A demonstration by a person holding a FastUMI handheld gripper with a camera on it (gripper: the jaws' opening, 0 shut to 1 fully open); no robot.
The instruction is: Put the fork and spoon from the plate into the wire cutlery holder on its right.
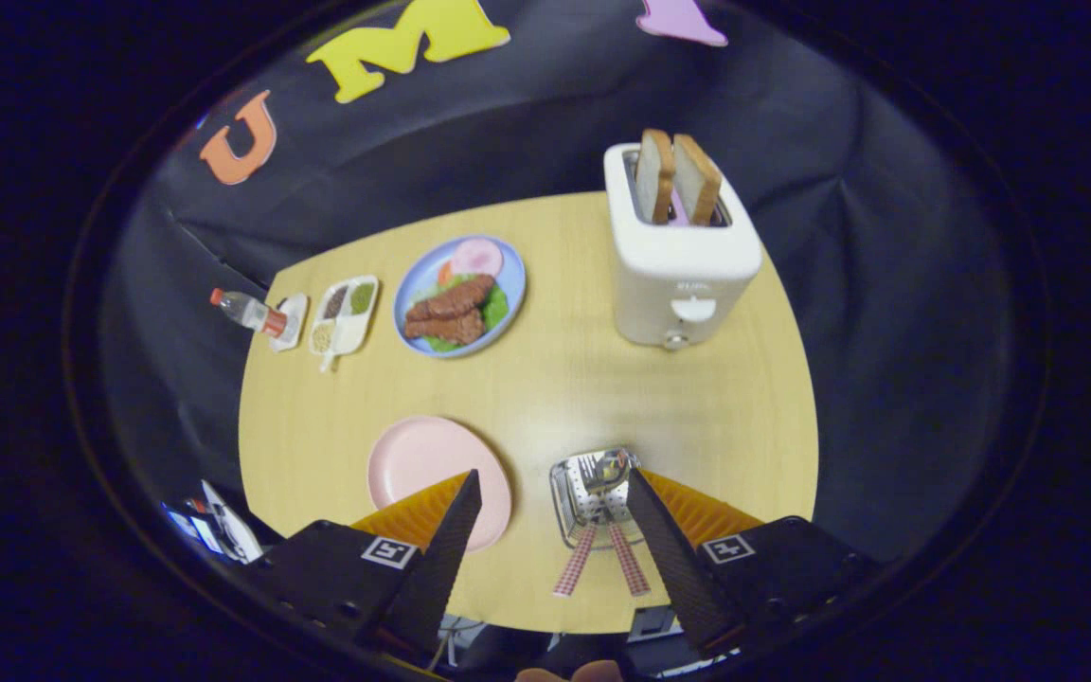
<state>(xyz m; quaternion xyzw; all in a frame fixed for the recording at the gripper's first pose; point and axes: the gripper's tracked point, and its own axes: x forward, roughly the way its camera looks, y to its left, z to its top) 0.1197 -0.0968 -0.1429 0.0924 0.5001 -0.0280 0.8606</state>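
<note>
A pink plate (pixel 418 459) lies on the round wooden table, partly behind my left finger, and its visible face is bare. To its right stands the wire cutlery holder (pixel 588 488), just ahead of my right finger. Two utensils sit in it with red-checked handles (pixel 602 561) sticking out toward me; metal heads show inside, a fork among them. My gripper (pixel 553 485) hovers above the table's near side, open wide, with nothing between its fingers.
A white toaster (pixel 678 275) with two bread slices stands at the far right. A blue plate (pixel 460 296) of food, a divided white tray (pixel 345 314) and a small bottle (pixel 247 311) line the far left. The table's near edge (pixel 545 625) lies under my fingers.
</note>
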